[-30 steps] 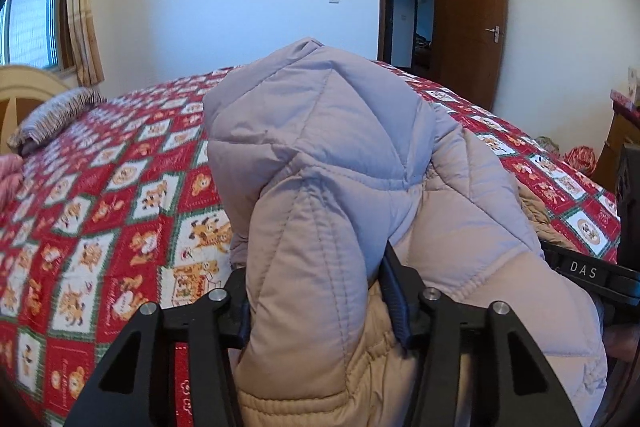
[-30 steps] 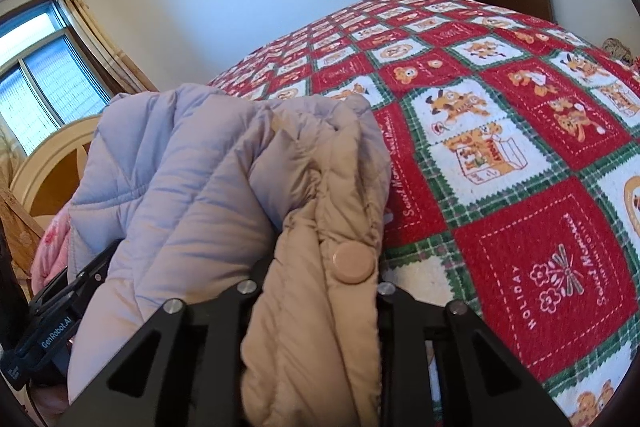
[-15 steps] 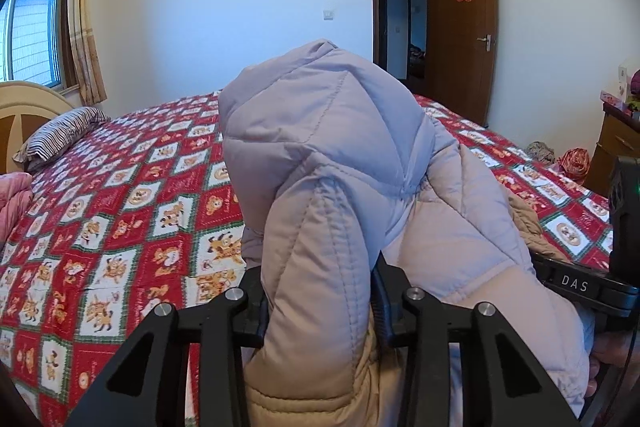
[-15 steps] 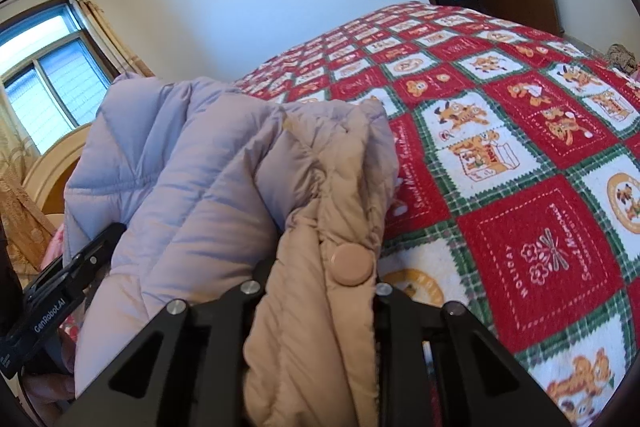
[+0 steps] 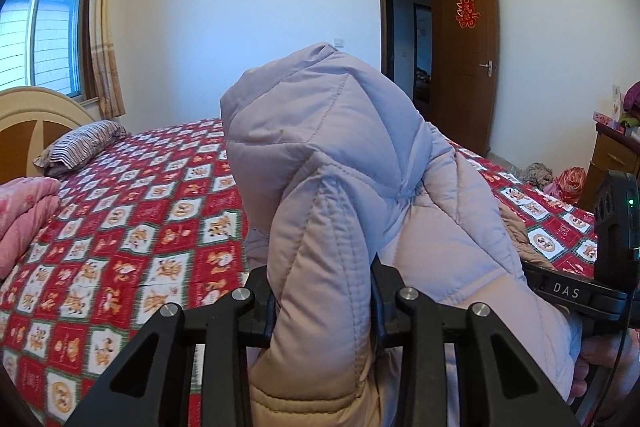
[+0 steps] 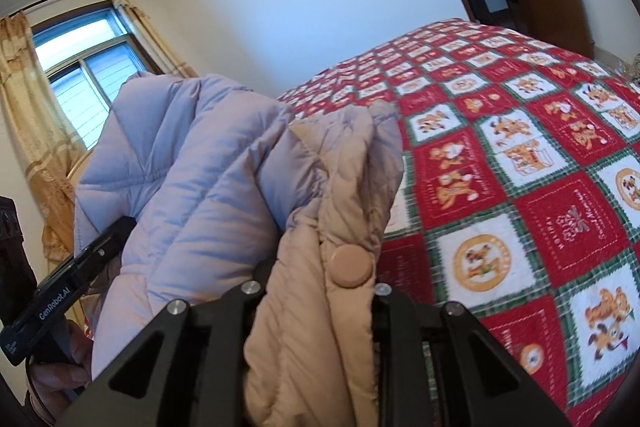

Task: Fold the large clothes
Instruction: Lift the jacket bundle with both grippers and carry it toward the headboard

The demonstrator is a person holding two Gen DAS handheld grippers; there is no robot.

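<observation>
Jacket (image 5: 328, 163): raised over the bed (image 5: 132, 227), bulk at my 12 o'clock. My left gripper (image 5: 324, 303): jaws just narrowed, pinching a quilted fold. My right gripper (image 6: 320, 291): jaws clamped on the snap-button edge.

A wide bed covered by a red, white and green checked quilt with cartoon figures (image 5: 132, 227) fills the middle of the room. At its far left stands a rounded pale wooden headboard (image 5: 36, 115), with a striped pillow (image 5: 80, 143) lying near it and a folded pink blanket (image 5: 24, 215) at the near left edge. Behind the headboard a sliding window (image 5: 44, 35) lets in cool daylight, flanked by a yellowish patterned curtain (image 5: 106, 23). The plain white wall (image 5: 248, 19) carries a small white switch plate (image 5: 339, 41). To the right, a brown wooden door (image 5: 466, 55) bearing a red paper ornament (image 5: 466, 13) stands open on a dark doorway (image 5: 406, 39). A wooden cabinet (image 5: 612, 163) stands at the far right, with a red bag (image 5: 570, 181) on the floor beside it.
</observation>
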